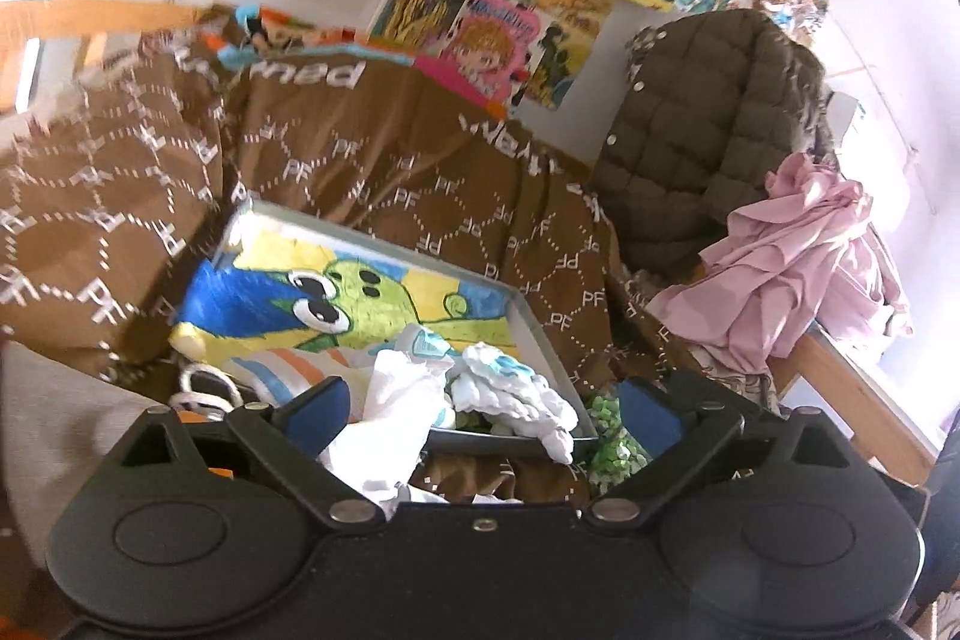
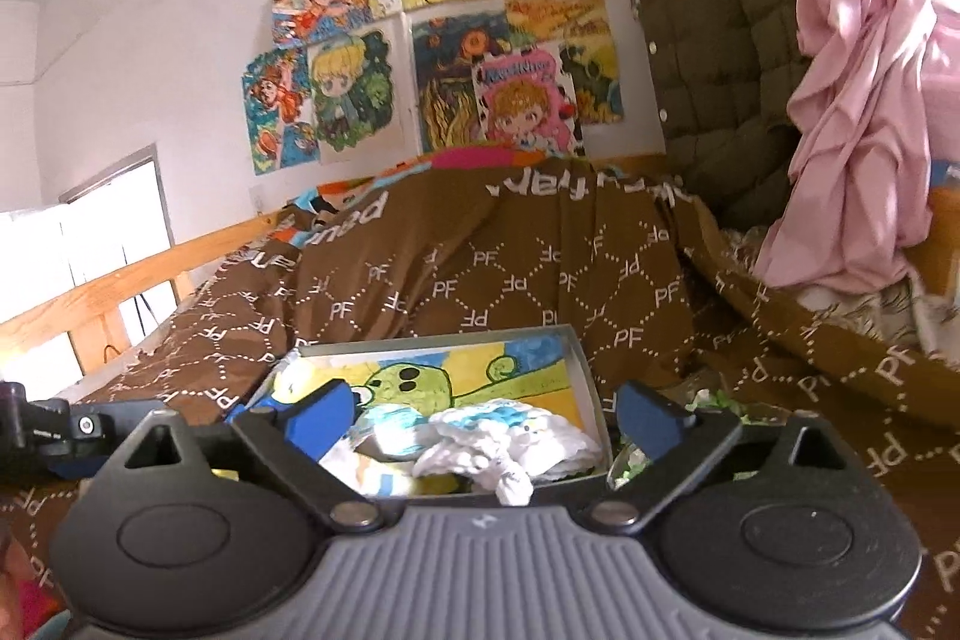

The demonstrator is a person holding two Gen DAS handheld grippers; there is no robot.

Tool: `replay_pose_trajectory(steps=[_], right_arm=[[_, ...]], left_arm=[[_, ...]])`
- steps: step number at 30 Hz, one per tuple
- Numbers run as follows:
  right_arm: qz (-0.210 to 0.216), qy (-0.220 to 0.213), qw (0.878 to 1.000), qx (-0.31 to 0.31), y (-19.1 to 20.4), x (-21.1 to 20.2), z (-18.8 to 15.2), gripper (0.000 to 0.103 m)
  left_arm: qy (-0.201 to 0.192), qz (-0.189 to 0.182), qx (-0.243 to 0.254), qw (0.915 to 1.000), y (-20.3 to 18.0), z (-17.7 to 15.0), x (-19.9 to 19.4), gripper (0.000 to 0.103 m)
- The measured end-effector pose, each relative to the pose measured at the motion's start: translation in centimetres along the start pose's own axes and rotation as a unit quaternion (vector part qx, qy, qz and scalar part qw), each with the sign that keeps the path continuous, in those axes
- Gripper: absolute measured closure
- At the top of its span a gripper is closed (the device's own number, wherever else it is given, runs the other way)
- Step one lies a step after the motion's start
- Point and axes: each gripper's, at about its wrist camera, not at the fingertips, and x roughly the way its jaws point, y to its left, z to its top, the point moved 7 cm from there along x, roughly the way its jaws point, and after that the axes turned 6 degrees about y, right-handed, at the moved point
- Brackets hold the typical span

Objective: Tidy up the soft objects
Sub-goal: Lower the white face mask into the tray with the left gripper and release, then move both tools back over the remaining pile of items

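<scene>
A grey shallow box with a cartoon drawing on its bottom lies on the brown PF-patterned blanket. White and light-blue socks lie bunched at its near end; they also show in the right wrist view, inside the box. A white cloth hangs over the box's near edge between my left gripper's open jaws. My left gripper is open just in front of the box. My right gripper is open and empty, right at the box's near edge over the socks.
A green quilted jacket and a pink garment hang at the right. A green bumpy item lies beside the box. A wooden bed rail runs on the left. Drawings cover the wall.
</scene>
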Motion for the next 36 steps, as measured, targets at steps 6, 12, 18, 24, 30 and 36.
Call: replay_pose_trajectory(steps=[6,12,18,24,30,36], right_arm=[[-0.001,-0.020,1.000,-0.015,1.4,-4.3,-0.8,0.001],[-0.002,-0.031,0.999,-0.015,2.2,-7.7,-1.9,0.000],[-0.009,-0.025,1.000,-0.012,2.5,-10.1,-3.3,0.000],[-0.026,-0.009,1.000,-0.006,2.5,-11.7,-4.7,0.000],[-0.039,0.006,0.999,0.001,2.3,-12.3,-5.6,0.000],[-0.044,0.017,0.999,0.009,1.9,-12.5,-6.2,0.000]], left_arm=[[-0.031,0.015,0.032,0.9989,-0.7,-1.2,-4.2,0.001],[-0.049,0.032,0.048,0.9971,-0.9,-2.4,-7.2,0.001],[-0.051,0.051,0.061,0.9955,-0.8,-4.0,-9.0,0.001],[-0.044,0.065,0.066,0.9947,-0.5,-5.7,-9.6,0.001],[-0.031,0.074,0.080,0.9935,-0.5,-6.9,-9.5,0.001],[-0.015,0.079,0.090,0.9927,-0.4,-7.8,-8.9,0.001]])
